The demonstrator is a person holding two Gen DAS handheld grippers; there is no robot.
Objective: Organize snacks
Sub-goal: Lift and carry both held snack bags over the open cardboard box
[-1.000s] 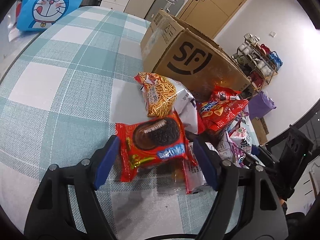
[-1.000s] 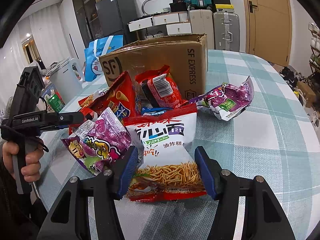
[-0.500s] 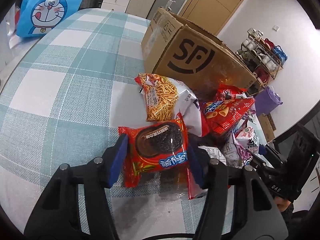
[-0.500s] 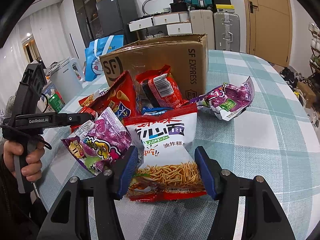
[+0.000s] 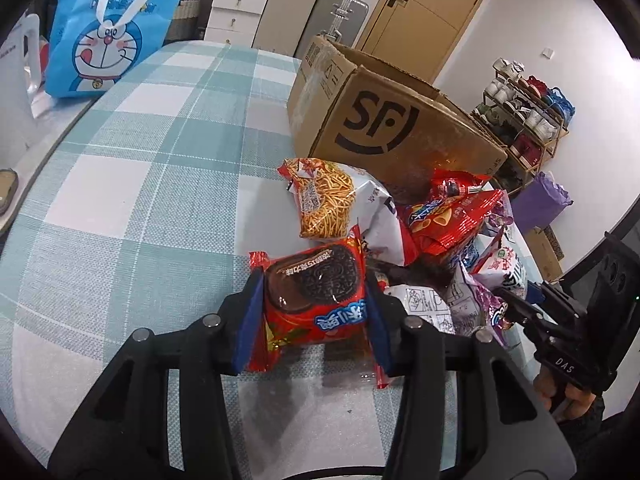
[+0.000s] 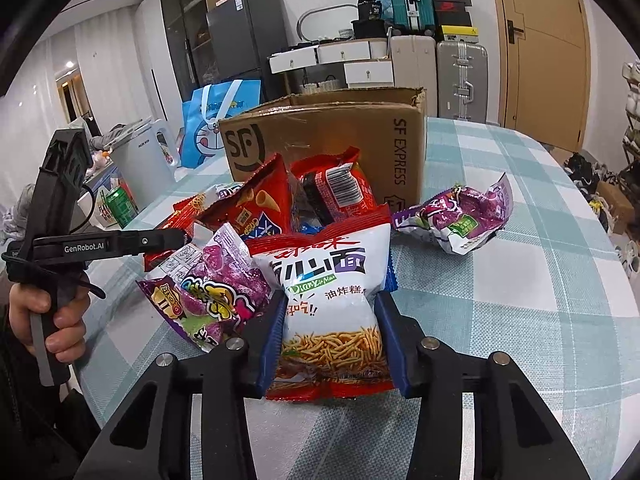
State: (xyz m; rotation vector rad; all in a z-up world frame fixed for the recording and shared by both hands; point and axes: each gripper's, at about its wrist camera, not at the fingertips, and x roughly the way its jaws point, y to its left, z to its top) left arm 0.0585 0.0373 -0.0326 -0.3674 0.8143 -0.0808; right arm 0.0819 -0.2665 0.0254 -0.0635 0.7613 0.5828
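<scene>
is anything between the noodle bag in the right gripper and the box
Yes. The right gripper is shut on the noodle bag, and between it and the box stand a red chip bag and a red packet, leaning at the box's front. Lifting over them looks workable.

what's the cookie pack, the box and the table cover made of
Cookie pack: glossy plastic film, seemingly; it shines and crinkles at its crimped ends. Box: brown corrugated cardboard, matte, with scuffed, torn flap edges and a printed logo. Table cover: looks like woven cloth, matte, in a teal and white check with visible weave; a coated fabric can't be ruled out.
</scene>
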